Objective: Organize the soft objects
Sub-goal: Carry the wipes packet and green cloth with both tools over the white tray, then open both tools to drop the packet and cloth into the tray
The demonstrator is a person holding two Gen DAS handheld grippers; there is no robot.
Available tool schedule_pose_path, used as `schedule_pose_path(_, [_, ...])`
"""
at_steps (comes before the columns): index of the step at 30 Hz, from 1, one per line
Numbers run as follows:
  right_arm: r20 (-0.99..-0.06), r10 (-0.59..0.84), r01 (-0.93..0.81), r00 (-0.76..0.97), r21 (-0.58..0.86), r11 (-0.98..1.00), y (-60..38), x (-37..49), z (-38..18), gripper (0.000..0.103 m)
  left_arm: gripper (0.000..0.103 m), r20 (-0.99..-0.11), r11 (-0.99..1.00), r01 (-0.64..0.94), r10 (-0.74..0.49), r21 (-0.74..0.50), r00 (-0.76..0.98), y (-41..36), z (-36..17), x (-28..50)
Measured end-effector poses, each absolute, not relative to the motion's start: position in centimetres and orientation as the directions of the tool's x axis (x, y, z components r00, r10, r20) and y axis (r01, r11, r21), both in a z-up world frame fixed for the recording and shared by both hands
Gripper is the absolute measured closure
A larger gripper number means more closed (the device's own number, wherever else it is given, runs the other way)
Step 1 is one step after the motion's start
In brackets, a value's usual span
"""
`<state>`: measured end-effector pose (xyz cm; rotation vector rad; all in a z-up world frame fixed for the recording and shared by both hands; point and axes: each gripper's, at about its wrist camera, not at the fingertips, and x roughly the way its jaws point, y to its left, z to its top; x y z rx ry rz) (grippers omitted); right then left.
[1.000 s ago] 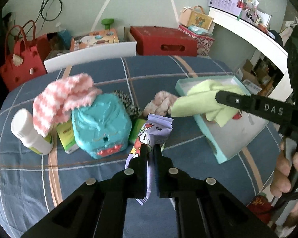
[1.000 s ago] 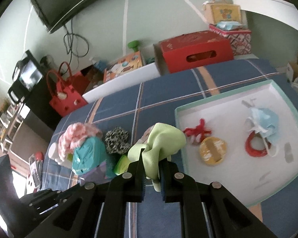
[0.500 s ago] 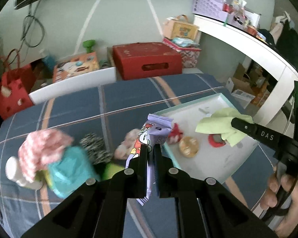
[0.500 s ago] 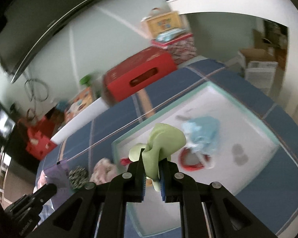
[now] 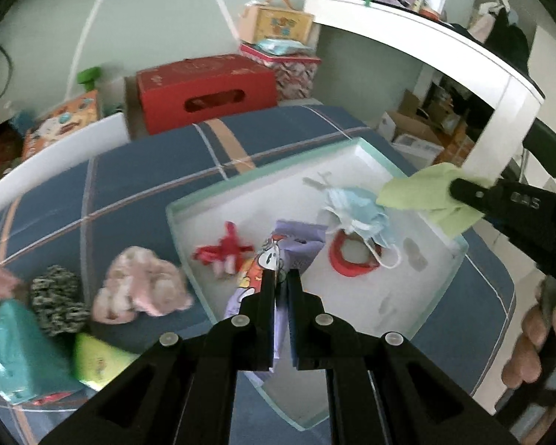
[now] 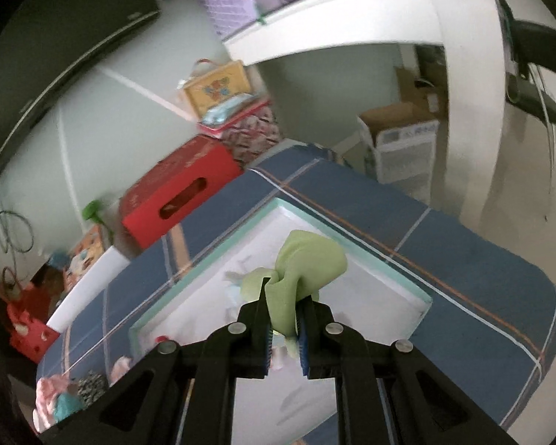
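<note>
My left gripper (image 5: 281, 276) is shut on a purple cartoon-printed pouch (image 5: 278, 256), which hangs over the near left part of the white, teal-rimmed tray (image 5: 263, 181). In the tray lie a red bow (image 5: 224, 250), a blue face mask (image 5: 356, 211) and a red ring (image 5: 352, 263). My right gripper (image 6: 283, 293) is shut on a light green cloth (image 6: 307, 259) and is over the tray's (image 6: 385, 274) far right part. The left wrist view shows the same cloth (image 5: 419, 193) in the right gripper (image 5: 459, 191) above the tray's right edge.
On the blue checked cover left of the tray lie a pink fluffy piece (image 5: 141, 285), a black-and-white scrunchie (image 5: 57, 298), a teal plush (image 5: 15, 352) and a green packet (image 5: 96, 363). A red box (image 5: 204, 89) and a white desk (image 5: 426, 44) stand behind. A hand (image 5: 537, 337) holds the right gripper.
Both grippers have swung right, away from the pile and over the tray, each keeping its hold. The right gripper has rolled, and its cloth is now over the tray's far corner.
</note>
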<state>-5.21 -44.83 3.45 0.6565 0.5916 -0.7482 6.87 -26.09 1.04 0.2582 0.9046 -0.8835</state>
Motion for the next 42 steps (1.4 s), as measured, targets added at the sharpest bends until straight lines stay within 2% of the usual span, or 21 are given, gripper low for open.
schedule_pose_path(9, [-0.803,-0.326,0.803,0.499,0.287,0.522,-46.7,-4.2,-1.2,0.089,0.095,-0.801,0.616,0.772,-0.536,-0.155,0.267,-27.8,-1.3,6.3])
schedule_pose_path(18, [-0.830,-0.306,0.804,0.466,0.254,0.537,-45.8,-3.9,-1.8,0.088,0.092,-0.814,0.615,0.775,-0.520,-0.145,0.260,-28.1,-1.8,5.6])
schedule_pose_path(21, [-0.833,-0.315,0.805,0.454,0.233,0.545,-45.7,-3.6,-1.4,0.088,0.086,-0.824,0.615,0.770,-0.517,-0.168,0.233,-28.1,-1.8,5.8])
schedule_pose_path(22, [-0.834,-0.320,0.806,0.450,0.225,0.547,-45.6,-3.6,-1.2,0.086,0.083,-0.829,0.619,0.766,-0.512,-0.173,0.226,-28.0,-1.8,5.8])
schedule_pose_path(24, [-0.833,-0.323,0.803,0.449,0.217,0.555,-45.5,-3.6,-0.8,0.071,0.078,-0.836,0.629,0.757,-0.502,-0.177,0.221,-27.9,-1.8,5.8])
schedule_pose_path(30, [-0.826,-0.336,0.792,0.452,0.197,0.578,-44.7,-3.8,0.5,0.066,0.065,-0.838,0.680,0.703,-0.495,-0.207,0.232,-25.7,-0.4,6.5])
schedule_pose_path(33, [-0.825,-0.334,0.782,0.456,0.192,0.592,-44.2,-3.7,1.0,0.047,0.055,-0.842,0.731,0.649,-0.473,-0.211,0.259,-24.3,0.1,7.4])
schedule_pose_path(37, [-0.822,-0.329,0.760,0.464,0.178,0.625,-43.3,-3.0,1.4,0.042,0.043,-0.864,0.813,0.547,-0.411,-0.202,0.292,-22.0,-0.1,9.0])
schedule_pose_path(39, [-0.827,-0.314,0.741,0.467,0.173,0.648,-42.7,-2.4,1.3,0.035,0.040,-0.876,0.851,0.487,-0.376,-0.197,0.303,-20.7,-0.4,9.8])
schedule_pose_path(42, [-0.838,-0.285,0.712,0.465,0.162,0.683,-41.6,-1.4,0.8,0.032,0.032,-0.881,0.879,0.440,-0.346,-0.184,0.323,-19.4,-0.6,10.5])
